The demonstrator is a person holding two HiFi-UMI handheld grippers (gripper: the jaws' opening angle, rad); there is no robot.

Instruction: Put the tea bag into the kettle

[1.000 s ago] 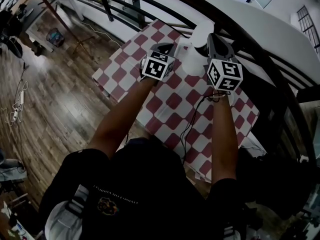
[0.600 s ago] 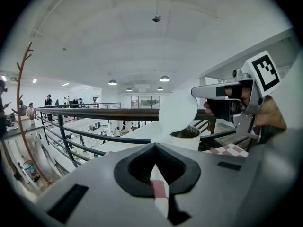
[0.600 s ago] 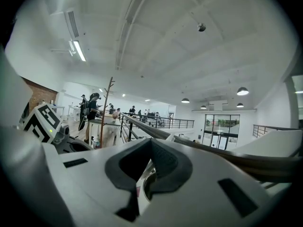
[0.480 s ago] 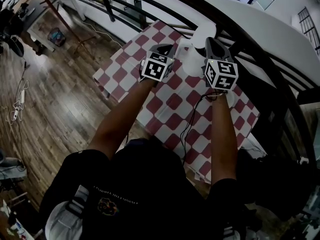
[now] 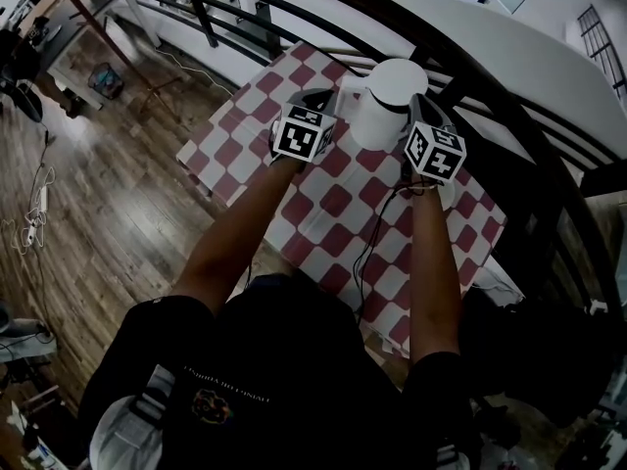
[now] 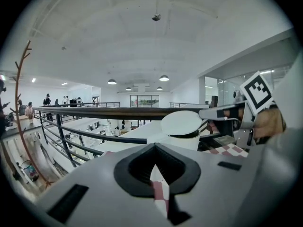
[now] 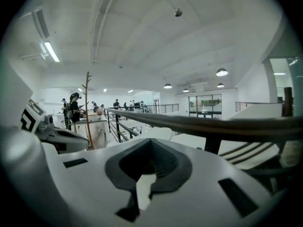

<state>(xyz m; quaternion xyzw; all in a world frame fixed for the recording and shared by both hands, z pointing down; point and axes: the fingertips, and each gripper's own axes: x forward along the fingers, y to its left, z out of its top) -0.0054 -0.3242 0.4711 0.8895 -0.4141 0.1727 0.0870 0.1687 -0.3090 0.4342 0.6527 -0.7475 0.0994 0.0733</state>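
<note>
Lowered from above the kettle (image 5: 390,101), the right gripper (image 5: 421,106) now sits beside it, its jaws closed and empty. The left gripper (image 5: 328,96) is closed too. The tea bag cannot be made out.

Head view dim; gripper views bright under ceiling lamps (image 6: 164,78), fisheye edges

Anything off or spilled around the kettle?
Nothing spilled or damaged. The kettle stands upright on the table. Its lid shows a dark gap beneath, so it may be ajar. No tea bag in view.
</note>
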